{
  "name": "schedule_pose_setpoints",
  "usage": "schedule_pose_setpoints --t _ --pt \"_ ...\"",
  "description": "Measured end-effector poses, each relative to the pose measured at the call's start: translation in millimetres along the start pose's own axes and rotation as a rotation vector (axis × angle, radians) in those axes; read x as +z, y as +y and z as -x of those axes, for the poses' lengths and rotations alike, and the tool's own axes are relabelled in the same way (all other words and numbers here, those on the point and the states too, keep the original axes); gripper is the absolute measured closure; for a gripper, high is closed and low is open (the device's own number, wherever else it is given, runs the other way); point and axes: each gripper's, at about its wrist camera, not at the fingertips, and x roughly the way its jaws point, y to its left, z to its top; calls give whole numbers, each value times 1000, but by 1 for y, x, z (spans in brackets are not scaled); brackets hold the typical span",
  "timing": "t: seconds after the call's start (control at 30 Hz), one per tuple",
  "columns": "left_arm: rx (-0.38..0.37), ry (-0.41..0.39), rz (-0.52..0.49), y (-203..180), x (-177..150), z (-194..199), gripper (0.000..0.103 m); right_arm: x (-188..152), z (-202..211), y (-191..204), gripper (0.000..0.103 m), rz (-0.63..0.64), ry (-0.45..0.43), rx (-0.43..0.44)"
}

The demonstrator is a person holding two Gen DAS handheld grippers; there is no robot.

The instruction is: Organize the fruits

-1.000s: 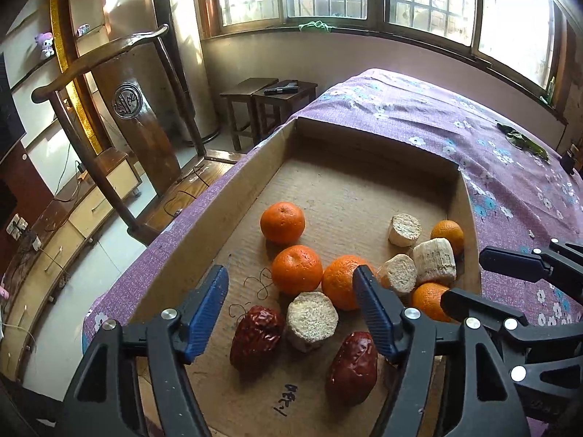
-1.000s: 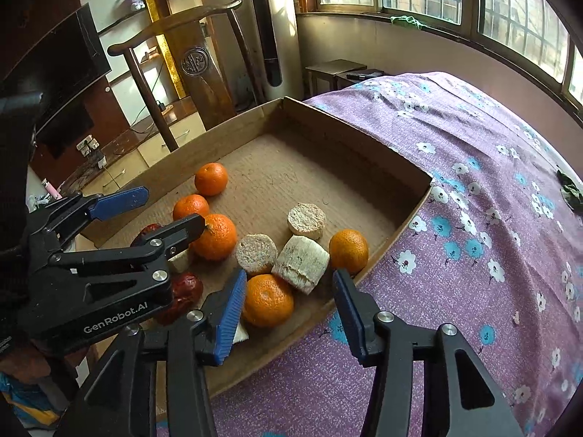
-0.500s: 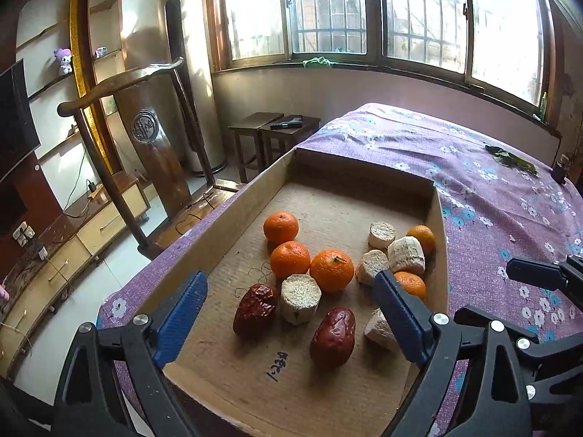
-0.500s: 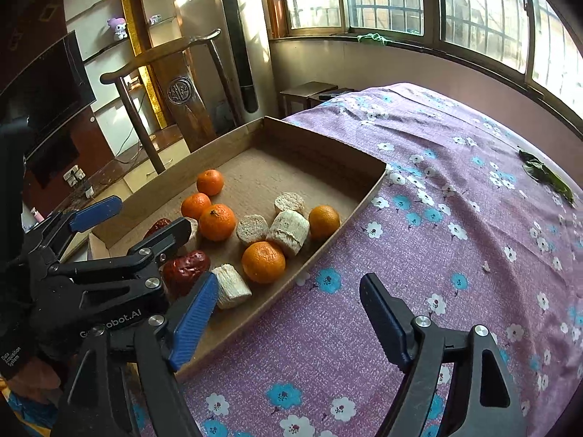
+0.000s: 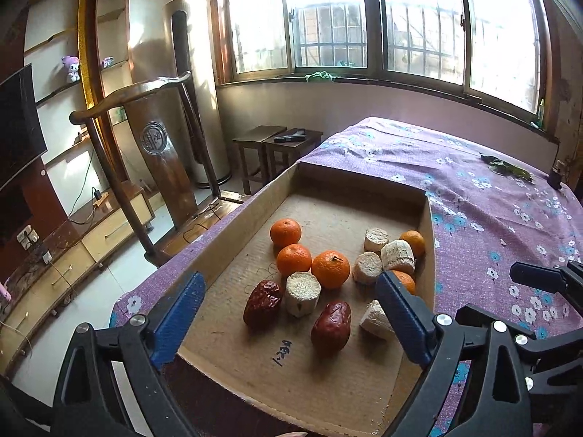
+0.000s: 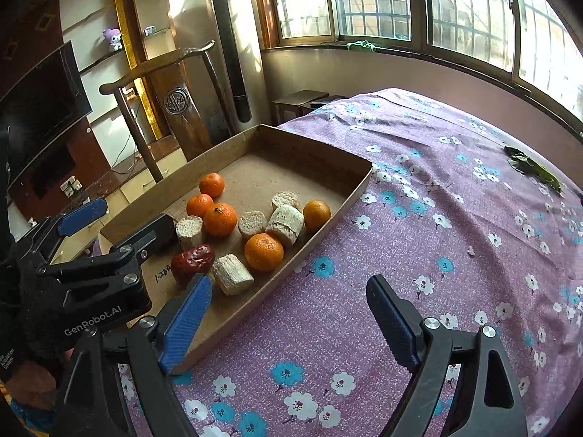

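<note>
Nearest in the left wrist view, the left gripper (image 5: pixel 288 313) has its blue-padded fingers (image 5: pixel 178 317) spread wide and grasping nothing; its jaws have just been opening, and the fruit seen between them lies loose on the box floor, untouched. The right gripper (image 6: pixel 288 322) is likewise released, jaws having just opened further, hanging over the purple flowered bedspread (image 6: pixel 455 196) with only cloth between its fingers, its left pad near the box's near corner. The fruits lie in a shallow cardboard box (image 5: pixel 233 225) on the bed. From the left wrist view, two dark red dates (image 5: pixel 263 302) (image 5: pixel 331 325) lie closest, at about 6 o'clock of the cluster, with a pale corn-cob piece (image 5: pixel 301 293) between them and another pale piece (image 5: pixel 377 316) at 4 o'clock, partly hidden by the right-hand finger. Beyond them, three oranges (image 5: pixel 330 268) sit at the centre and toward 11 o'clock, the two nearer ones touching. At 2 o'clock, along the box's right wall, more cob pieces (image 5: pixel 397 255) bunch with two further oranges (image 5: pixel 413 242); whether these touch the wall is hard to tell. Farther off, at 12 o'clock, stand small wooden stools (image 5: pixel 277 142), a wooden chair (image 5: pixel 160 138) at 10 o'clock, and barred windows (image 5: pixel 419 18) behind.
</note>
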Motion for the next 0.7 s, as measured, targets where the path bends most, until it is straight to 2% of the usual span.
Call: schedule_pose_setpoints --t 0.7 --pt "7 0 3 -1 -2 1 8 -3 -5 -3 10 -12 24 -8"
